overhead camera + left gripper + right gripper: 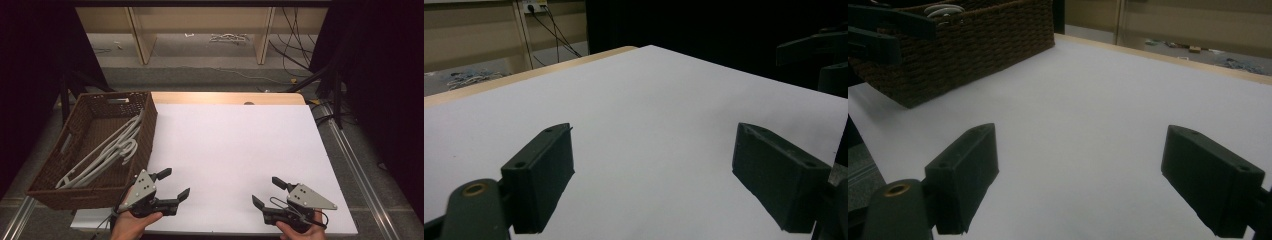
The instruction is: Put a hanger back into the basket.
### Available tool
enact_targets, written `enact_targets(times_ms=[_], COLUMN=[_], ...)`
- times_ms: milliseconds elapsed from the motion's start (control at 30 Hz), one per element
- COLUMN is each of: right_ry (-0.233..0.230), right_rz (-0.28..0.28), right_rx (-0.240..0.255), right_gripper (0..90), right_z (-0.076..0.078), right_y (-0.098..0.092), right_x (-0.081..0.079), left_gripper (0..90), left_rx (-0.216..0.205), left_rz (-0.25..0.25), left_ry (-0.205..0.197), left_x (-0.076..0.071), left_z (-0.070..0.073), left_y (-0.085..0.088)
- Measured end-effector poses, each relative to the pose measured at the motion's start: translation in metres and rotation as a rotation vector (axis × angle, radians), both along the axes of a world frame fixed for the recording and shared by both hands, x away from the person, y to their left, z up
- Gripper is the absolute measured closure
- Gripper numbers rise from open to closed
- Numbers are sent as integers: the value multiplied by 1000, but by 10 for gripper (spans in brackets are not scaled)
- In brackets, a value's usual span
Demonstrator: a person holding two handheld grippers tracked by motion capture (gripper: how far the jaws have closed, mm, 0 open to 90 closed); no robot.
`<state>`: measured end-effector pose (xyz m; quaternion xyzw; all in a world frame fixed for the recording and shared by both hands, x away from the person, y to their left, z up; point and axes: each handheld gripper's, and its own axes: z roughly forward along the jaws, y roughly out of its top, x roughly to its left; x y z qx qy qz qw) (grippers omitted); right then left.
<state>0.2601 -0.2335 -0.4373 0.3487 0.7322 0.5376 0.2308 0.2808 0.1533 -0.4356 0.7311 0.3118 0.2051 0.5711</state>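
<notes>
Viewing from above, I log one white table point(235, 150), one brown wicker basket point(60, 192) and two grippers. Basket sits at the table's left edge; inside lie white plastic hangers point(107, 150), tangled, count unclear to me. Left gripper point(175, 184) rests near the basket's front corner, jaws spread, holding nothing. Right gripper point(267, 192) sits at the near right, jaws likewise apart and empty.

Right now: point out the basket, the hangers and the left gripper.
basket point(149, 131): high view, right wall.
hangers point(107, 149): high view, middle of the white bundle.
left gripper point(173, 183): high view, midway between its open jaws.
</notes>
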Motion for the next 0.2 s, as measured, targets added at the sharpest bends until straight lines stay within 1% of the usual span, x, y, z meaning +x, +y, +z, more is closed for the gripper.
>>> enact_targets(times_ms=[33,67,100,133,167,200], right_ry=[2,0,2,26,14,14], right_rz=[0,-1,0,4,-3,-3], right_rx=[-2,0,0,4,-16,-17], right_gripper=[162,162,162,162,162,162], right_z=[0,0,0,0,0,0], right_y=[0,0,0,1,-1,-1], right_x=[0,0,0,0,0,0], left_gripper=[167,167,168,168,167,167], left_rx=[-9,-10,-8,-10,-9,-7], left_rz=[7,-1,4,4,2,1], left_ry=[10,-1,0,0,0,2], left_x=[0,0,0,0,0,0], left_z=[0,0,0,1,0,0], left_y=[0,1,1,1,1,1])
